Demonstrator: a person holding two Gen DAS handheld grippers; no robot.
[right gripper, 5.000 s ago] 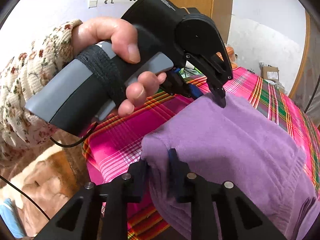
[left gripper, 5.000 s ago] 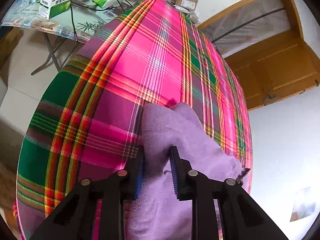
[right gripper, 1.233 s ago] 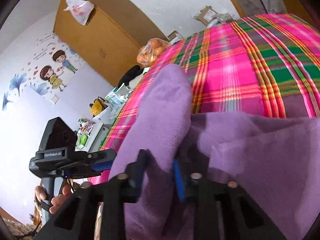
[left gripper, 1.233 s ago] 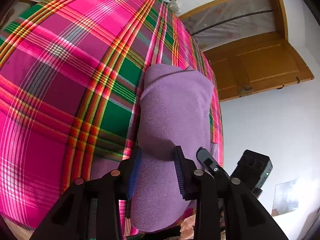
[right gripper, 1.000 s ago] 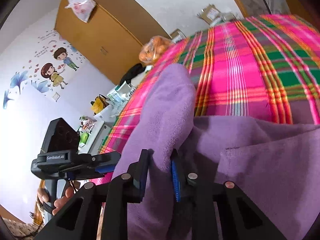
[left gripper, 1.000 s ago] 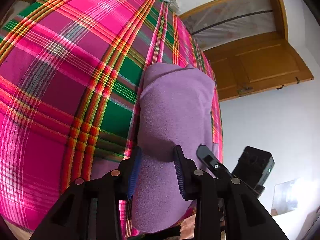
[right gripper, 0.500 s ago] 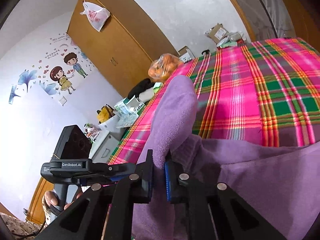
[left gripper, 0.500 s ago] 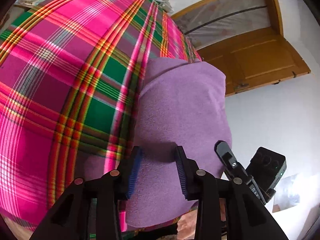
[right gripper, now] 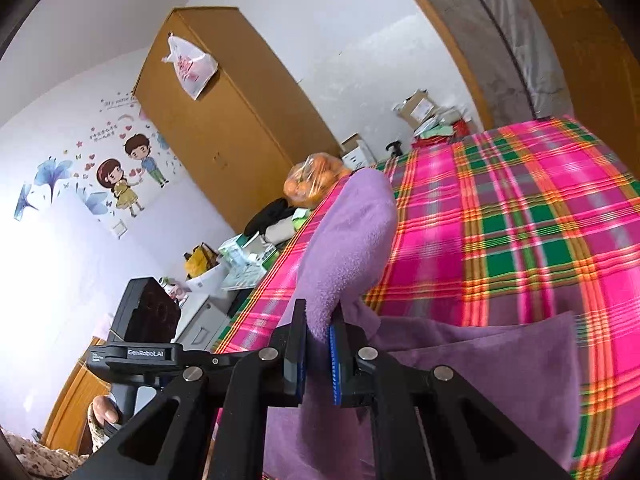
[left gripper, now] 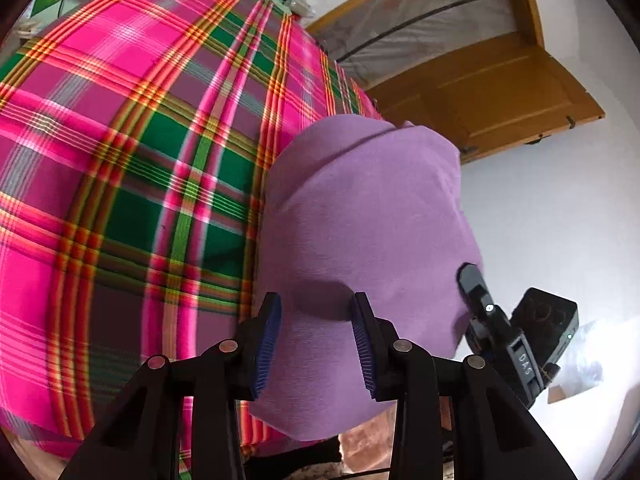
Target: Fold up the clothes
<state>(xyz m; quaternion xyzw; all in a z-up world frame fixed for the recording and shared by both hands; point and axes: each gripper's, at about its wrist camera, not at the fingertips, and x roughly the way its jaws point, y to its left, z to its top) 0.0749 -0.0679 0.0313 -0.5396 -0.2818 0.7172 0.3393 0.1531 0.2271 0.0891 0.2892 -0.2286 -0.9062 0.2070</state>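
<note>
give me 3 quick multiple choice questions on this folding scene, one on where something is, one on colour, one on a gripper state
1. Where does the purple garment lie?
A. on the plaid cloth
B. on the floor
C. in the wardrobe

2. What colour dominates the plaid cloth?
A. blue
B. pink
C. grey

3. How is the right gripper?
A. wide open, empty
B. out of view
C. shut on a fold of the garment

Answers:
1 A, the left wrist view shows the garment spread over the plaid near its edge.
2 B, pink squares fill most of it, crossed by green and orange stripes.
3 C, in the right wrist view the jaws pinch purple fabric between them, while the left gripper has its jaws open around the garment.
</note>
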